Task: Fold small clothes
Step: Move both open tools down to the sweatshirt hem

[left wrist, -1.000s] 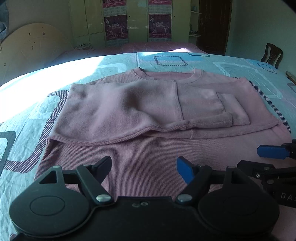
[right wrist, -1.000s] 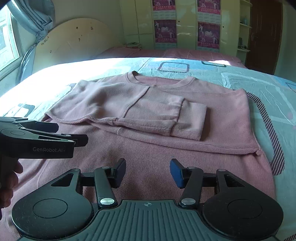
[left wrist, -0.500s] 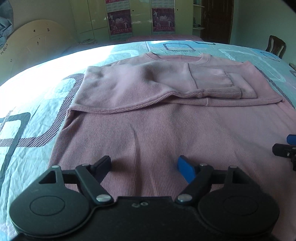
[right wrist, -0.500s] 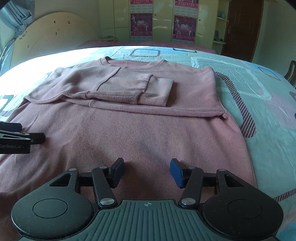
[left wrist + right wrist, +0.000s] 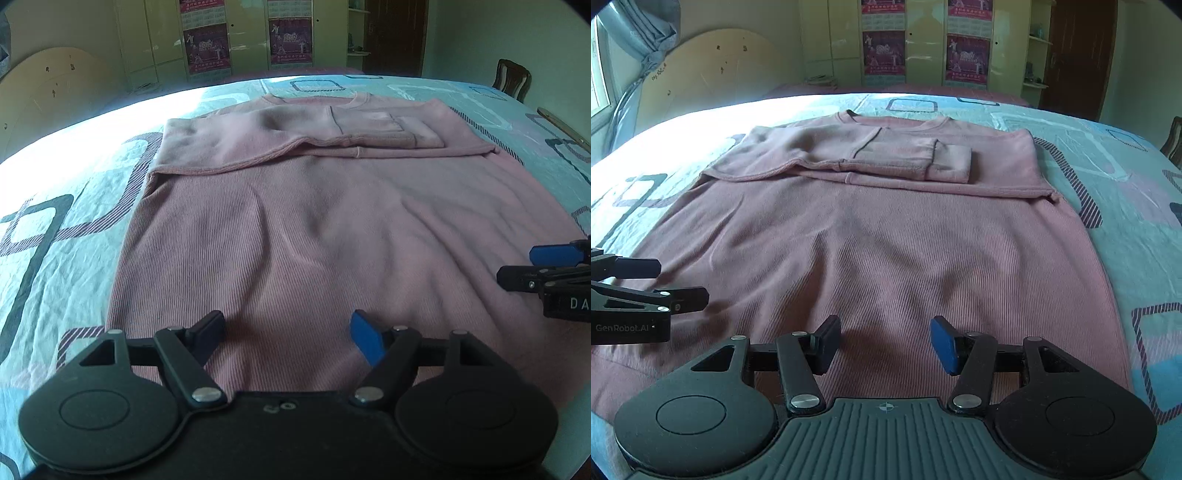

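Bedroom, bed [image 5: 92, 206] under a teal patterned sheet, wardrobe doors [image 5: 923, 48] with red posters along the top of both frames, wooden board [image 5: 713, 74] leaning upper left, chair [image 5: 511, 79] upper right in left view.

Pink ribbed sweater [image 5: 332, 229] spread flat across bed centre, collar at the far end, hem nearest the cameras. Sleeves [image 5: 886, 155] folded in across the chest, stacked in upper middle of frame. Long axis runs away from the cameras, bottom to top of frame.

Left gripper [image 5: 288, 328] low over the hem area, lower centre of its own view, jaws spread wide, nothing between them. Right gripper [image 5: 884, 339] same: jaws apart, empty, just above the ribbed fabric near the hem. Side by side, each showing at the edge of the other's view.

Key relation: hem directly below and just ahead of both sets of jaws, folded sleeves well ahead. Neither hand clearly nearer. Likely next: pinch hem corners, carry toward collar.
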The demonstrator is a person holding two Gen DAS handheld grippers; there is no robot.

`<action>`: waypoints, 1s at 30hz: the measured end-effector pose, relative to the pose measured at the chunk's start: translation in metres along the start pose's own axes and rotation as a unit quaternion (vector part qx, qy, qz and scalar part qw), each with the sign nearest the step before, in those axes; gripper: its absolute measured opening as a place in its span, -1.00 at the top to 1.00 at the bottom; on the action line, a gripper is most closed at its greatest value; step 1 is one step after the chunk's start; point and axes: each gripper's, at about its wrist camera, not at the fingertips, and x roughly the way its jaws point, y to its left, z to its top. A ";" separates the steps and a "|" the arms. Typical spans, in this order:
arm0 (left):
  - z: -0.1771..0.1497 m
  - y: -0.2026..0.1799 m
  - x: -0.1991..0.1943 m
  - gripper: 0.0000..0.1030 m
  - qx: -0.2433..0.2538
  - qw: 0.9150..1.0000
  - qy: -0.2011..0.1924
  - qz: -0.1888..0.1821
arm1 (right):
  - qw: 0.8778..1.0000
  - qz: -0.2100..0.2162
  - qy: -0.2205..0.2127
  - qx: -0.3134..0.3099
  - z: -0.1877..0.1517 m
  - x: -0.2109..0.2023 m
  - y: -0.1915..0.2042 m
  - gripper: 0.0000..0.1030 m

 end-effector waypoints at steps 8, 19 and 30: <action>-0.017 0.014 -0.018 -0.48 -0.008 1.000 -0.002 0.004 | 0.999 -0.040 0.014 0.019 -0.027 -0.018 -0.021 -0.06; -0.030 0.016 -0.026 -0.64 -0.028 1.000 -0.007 -0.001 | 0.996 -0.049 0.021 0.067 -0.038 -0.009 -0.026 -1.00; -0.055 0.048 -0.077 -0.71 -0.071 0.997 -0.034 0.028 | 0.999 -0.026 -0.014 0.043 -0.060 -0.046 -0.029 -1.00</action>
